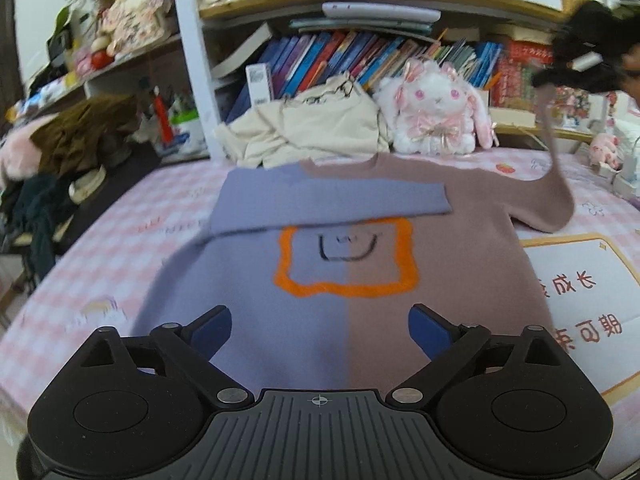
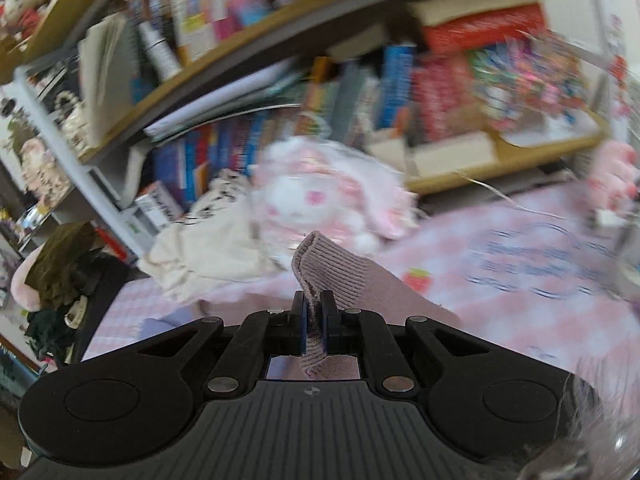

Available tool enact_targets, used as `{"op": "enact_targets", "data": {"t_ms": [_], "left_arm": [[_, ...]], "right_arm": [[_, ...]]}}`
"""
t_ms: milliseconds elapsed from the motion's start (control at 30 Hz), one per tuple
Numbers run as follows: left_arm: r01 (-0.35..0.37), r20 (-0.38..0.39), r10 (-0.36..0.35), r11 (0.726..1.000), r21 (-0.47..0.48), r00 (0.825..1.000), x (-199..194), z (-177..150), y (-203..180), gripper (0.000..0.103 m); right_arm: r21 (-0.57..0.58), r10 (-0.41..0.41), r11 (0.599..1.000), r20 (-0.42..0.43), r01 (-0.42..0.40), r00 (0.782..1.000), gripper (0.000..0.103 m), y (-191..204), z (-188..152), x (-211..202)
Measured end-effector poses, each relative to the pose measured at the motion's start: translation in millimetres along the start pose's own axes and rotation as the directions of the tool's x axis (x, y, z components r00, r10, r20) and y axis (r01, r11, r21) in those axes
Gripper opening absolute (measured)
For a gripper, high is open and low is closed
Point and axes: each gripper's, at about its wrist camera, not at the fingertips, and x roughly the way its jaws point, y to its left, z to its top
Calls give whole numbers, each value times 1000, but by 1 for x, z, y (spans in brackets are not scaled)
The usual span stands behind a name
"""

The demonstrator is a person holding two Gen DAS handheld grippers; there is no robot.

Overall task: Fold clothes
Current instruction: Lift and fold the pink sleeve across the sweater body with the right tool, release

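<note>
A two-tone sweater (image 1: 360, 240), lavender on the left and mauve on the right, lies flat on the pink checked bed cover with an orange-framed smiley on its chest. Its lavender sleeve (image 1: 320, 200) is folded across the chest. My left gripper (image 1: 320, 324) hovers open over the hem, nothing between its blue pads. The mauve sleeve (image 1: 556, 176) is lifted up to the right, held at its ribbed cuff (image 2: 328, 264) by my right gripper (image 2: 314, 300), which is shut on it. The right gripper shows in the left wrist view as a dark blurred shape (image 1: 580, 52).
A heap of cream clothes (image 1: 320, 128) and a white-pink plush bunny (image 1: 436, 108) sit behind the sweater against a bookshelf (image 1: 360, 60). Dark clothes and shoes (image 1: 60, 184) pile at the left. A printed card (image 1: 580, 300) lies right of the sweater.
</note>
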Motion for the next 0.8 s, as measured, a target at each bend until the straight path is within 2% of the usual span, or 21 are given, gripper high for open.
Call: {"op": "enact_targets", "data": {"t_ms": [200, 400, 600, 800], "left_arm": [[71, 34, -72, 997, 35, 997, 7, 7, 38, 98], [141, 79, -148, 986, 94, 986, 10, 13, 65, 98], [176, 75, -186, 977, 120, 980, 16, 7, 86, 98], [179, 68, -187, 978, 110, 980, 19, 4, 108, 98]], "right_arm": [[-82, 28, 996, 14, -27, 999, 7, 81, 7, 31], [-136, 41, 990, 29, -37, 999, 7, 147, 5, 60], [-150, 35, 988, 4, -34, 999, 7, 188, -8, 93], [-151, 54, 986, -65, -63, 996, 7, 212, -30, 118]]}}
